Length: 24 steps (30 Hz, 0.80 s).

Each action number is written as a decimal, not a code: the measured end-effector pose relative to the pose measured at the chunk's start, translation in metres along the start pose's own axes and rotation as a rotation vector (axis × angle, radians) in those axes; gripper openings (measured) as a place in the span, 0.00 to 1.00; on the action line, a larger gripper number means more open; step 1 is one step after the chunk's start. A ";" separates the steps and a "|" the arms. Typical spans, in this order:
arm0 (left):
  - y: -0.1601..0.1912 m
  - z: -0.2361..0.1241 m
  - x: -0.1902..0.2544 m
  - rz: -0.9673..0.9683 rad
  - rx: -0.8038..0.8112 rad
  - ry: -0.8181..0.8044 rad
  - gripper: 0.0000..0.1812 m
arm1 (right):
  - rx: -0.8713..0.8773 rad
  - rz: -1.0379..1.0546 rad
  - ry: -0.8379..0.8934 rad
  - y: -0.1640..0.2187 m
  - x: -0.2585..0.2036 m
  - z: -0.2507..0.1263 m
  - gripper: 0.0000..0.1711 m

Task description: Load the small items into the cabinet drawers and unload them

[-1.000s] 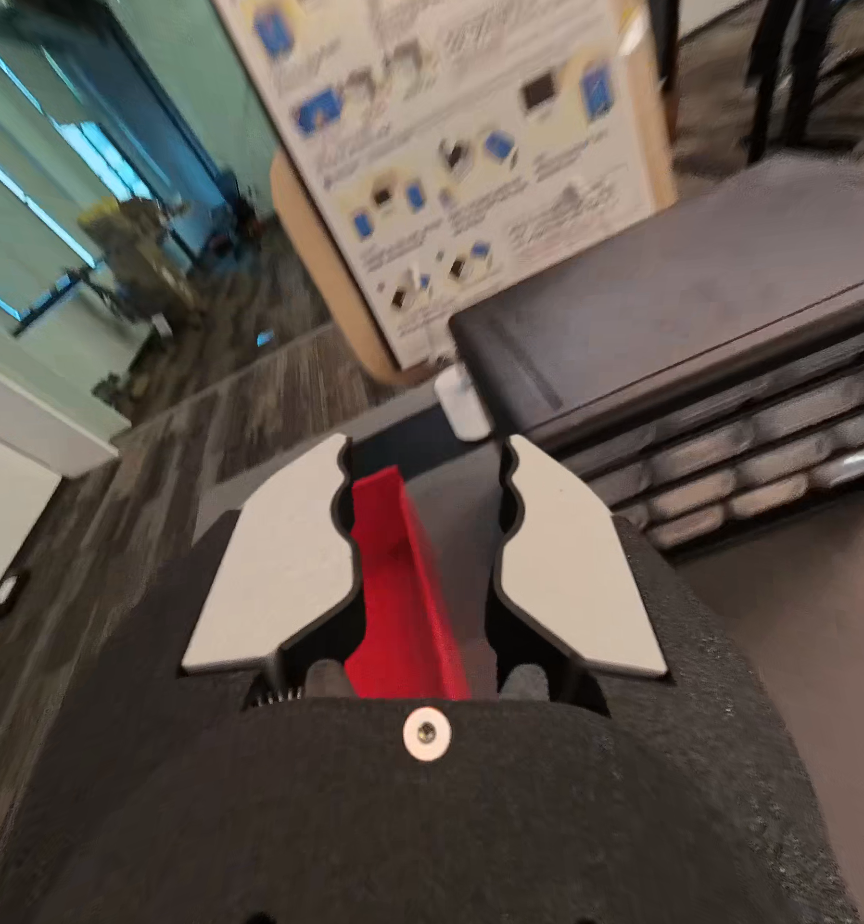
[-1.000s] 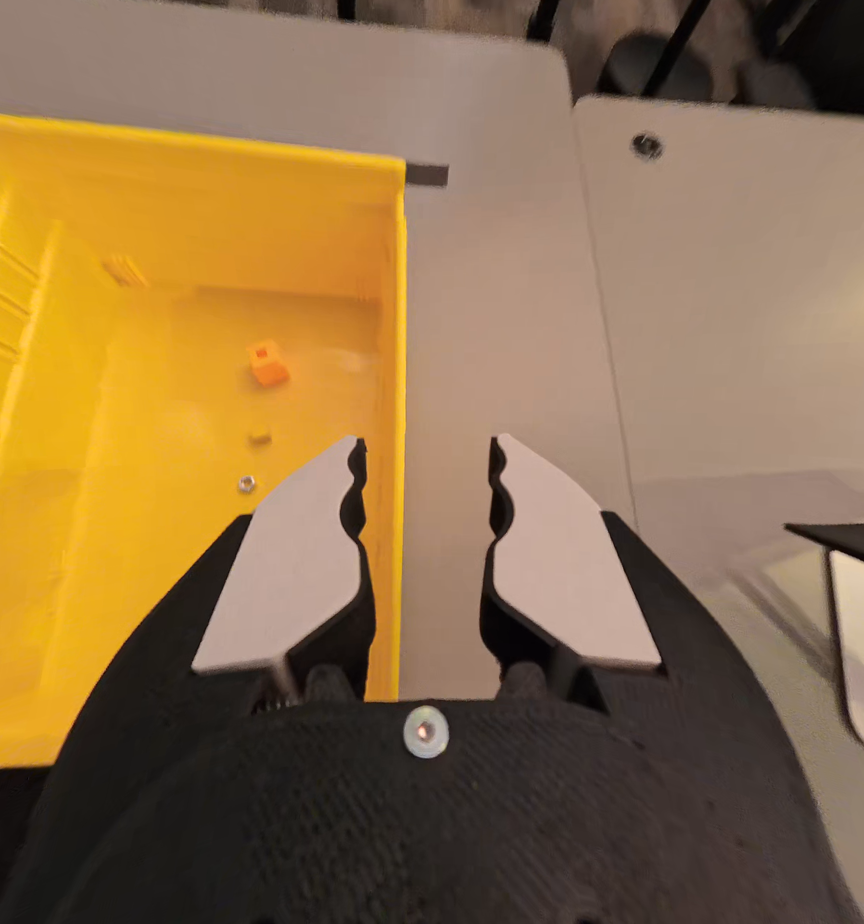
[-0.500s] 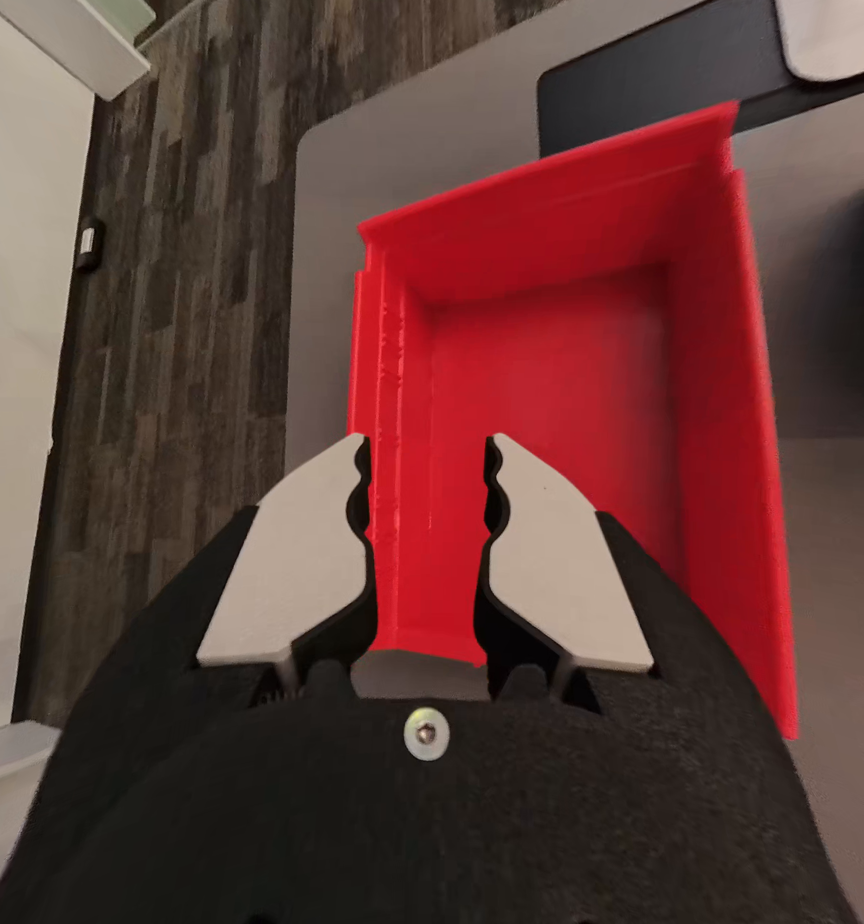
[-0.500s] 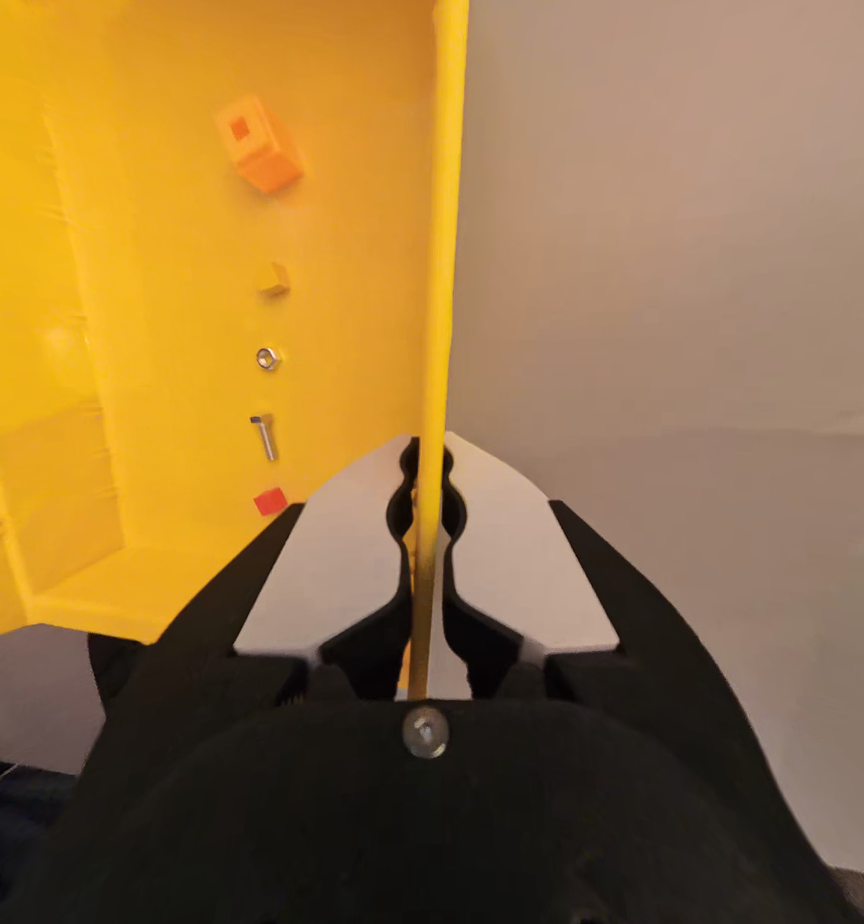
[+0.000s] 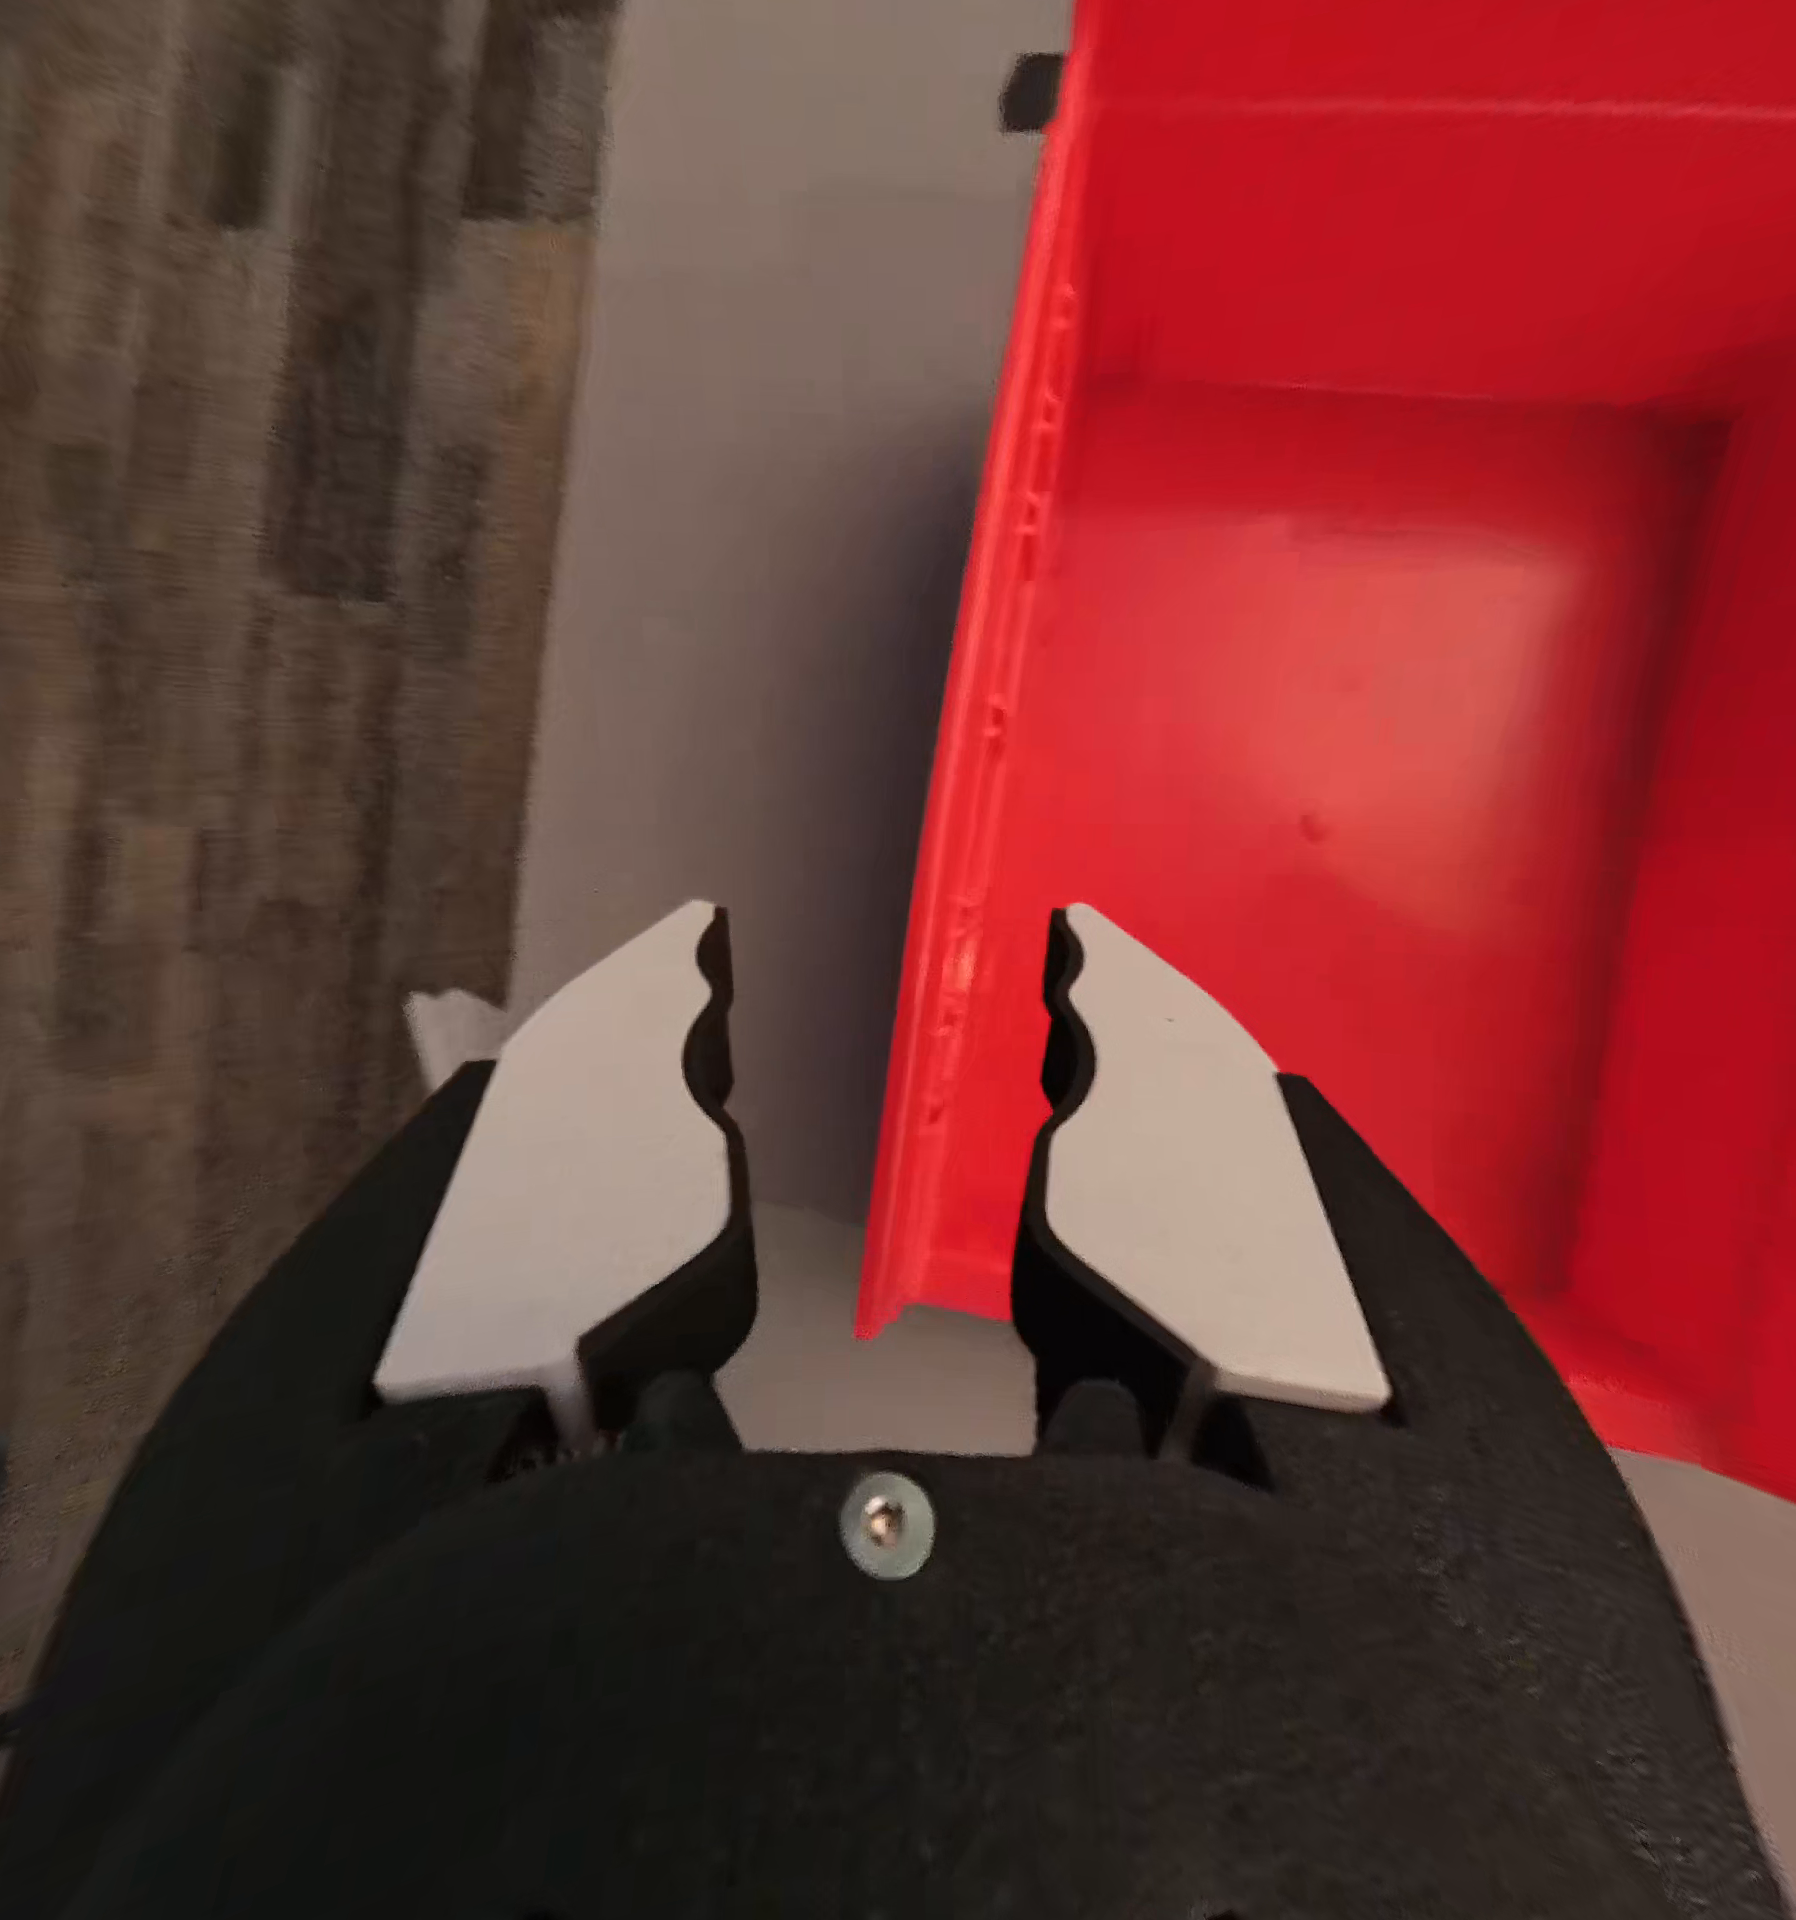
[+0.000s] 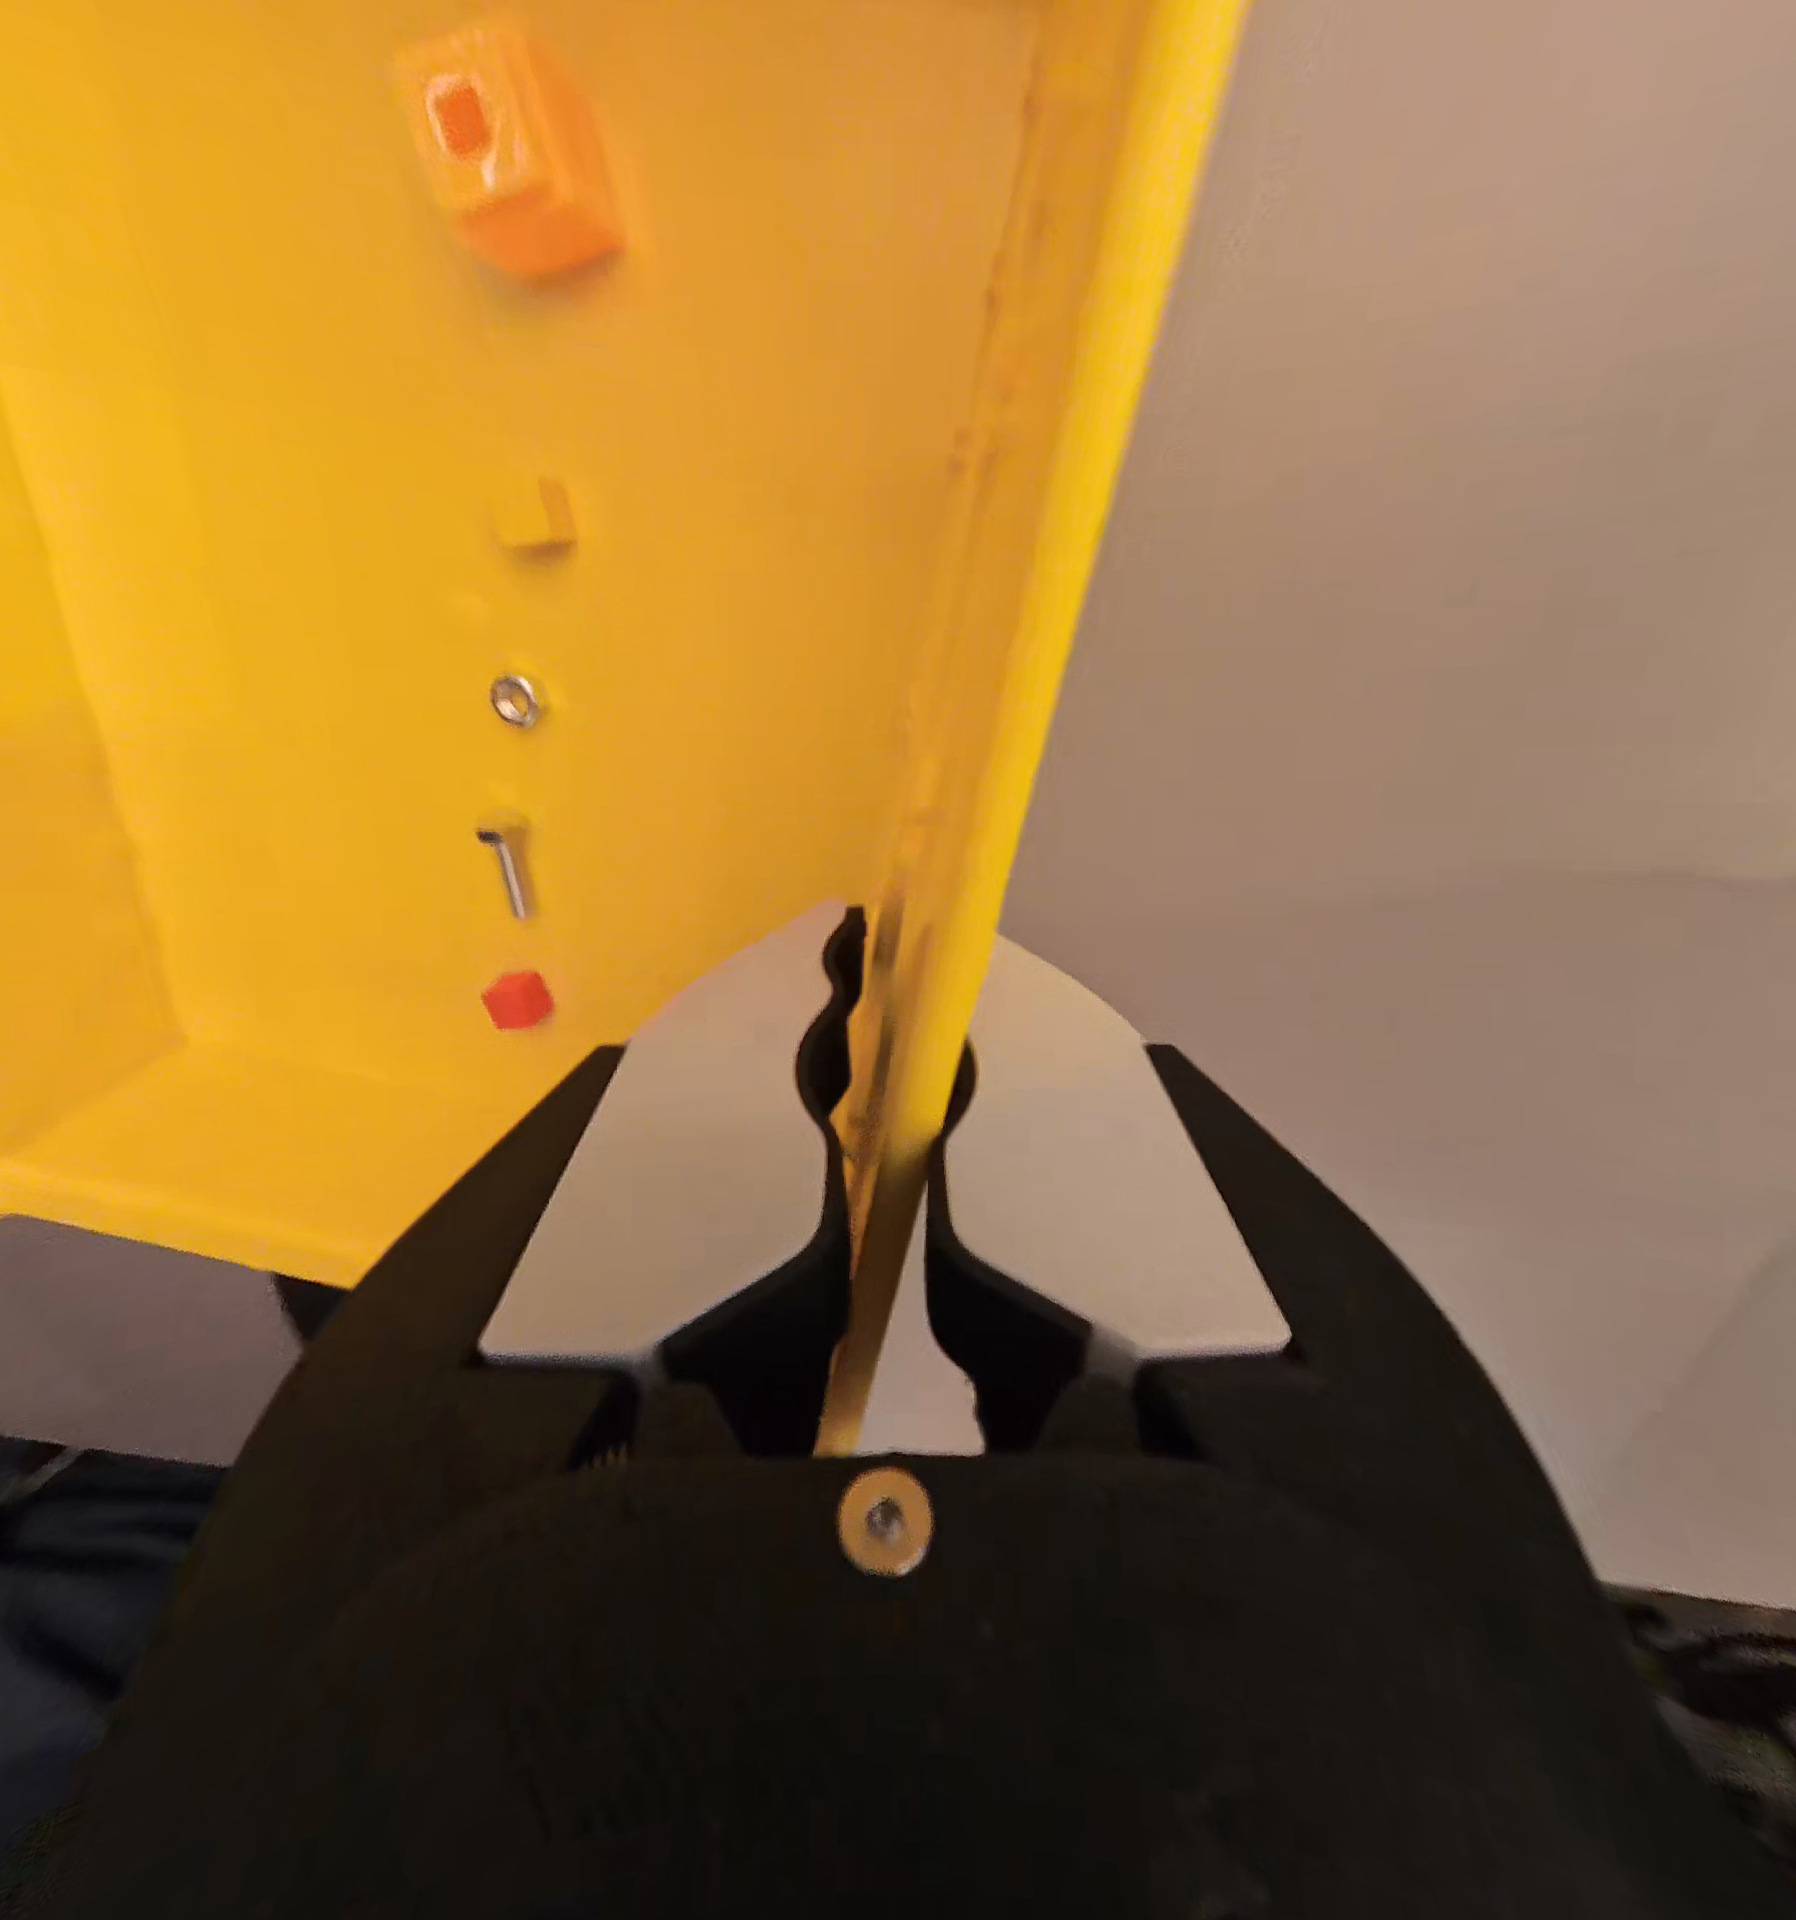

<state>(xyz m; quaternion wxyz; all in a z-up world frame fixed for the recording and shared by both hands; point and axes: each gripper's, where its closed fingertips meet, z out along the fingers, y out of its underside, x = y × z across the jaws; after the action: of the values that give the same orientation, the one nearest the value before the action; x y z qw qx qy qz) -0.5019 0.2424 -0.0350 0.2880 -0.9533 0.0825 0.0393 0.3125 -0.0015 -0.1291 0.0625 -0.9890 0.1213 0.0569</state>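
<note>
Two grippers: left gripper (image 5: 889, 914) jaws spread astride red bin (image 5: 1393, 727) wall, right gripper (image 6: 909, 935) clamping yellow bin (image 6: 769, 520) wall.

Your right hand-held gripper (image 6: 899, 1039) straddles the bin (image 6: 250, 520) wall; inside, in a row going away: cube (image 6: 517, 1000), bolt (image 6: 507, 871), nut (image 6: 516, 699), small block (image 6: 535, 515), larger block (image 6: 520, 166).
</note>
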 end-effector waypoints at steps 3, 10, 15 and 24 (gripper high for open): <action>0.006 0.015 0.013 -0.007 -0.053 0.118 0.35 | -0.020 0.063 -0.050 -0.003 -0.002 0.007 0.05; 0.024 0.041 0.007 0.022 -0.195 0.078 0.31 | -0.123 0.049 -0.024 0.004 -0.007 0.016 0.03; 0.034 0.054 0.009 -0.011 -0.294 0.081 0.14 | -0.148 0.070 -0.010 0.006 -0.011 0.017 0.03; 0.044 0.059 0.031 -0.057 -0.385 0.251 0.03 | -0.193 0.111 -0.034 0.007 -0.013 0.017 0.02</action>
<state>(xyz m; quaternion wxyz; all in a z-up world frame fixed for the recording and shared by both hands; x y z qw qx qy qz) -0.4807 0.2348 -0.1120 0.0894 -0.9900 0.0816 -0.0729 0.2964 -0.0024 -0.1444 -0.0341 -0.9811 0.1689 0.0883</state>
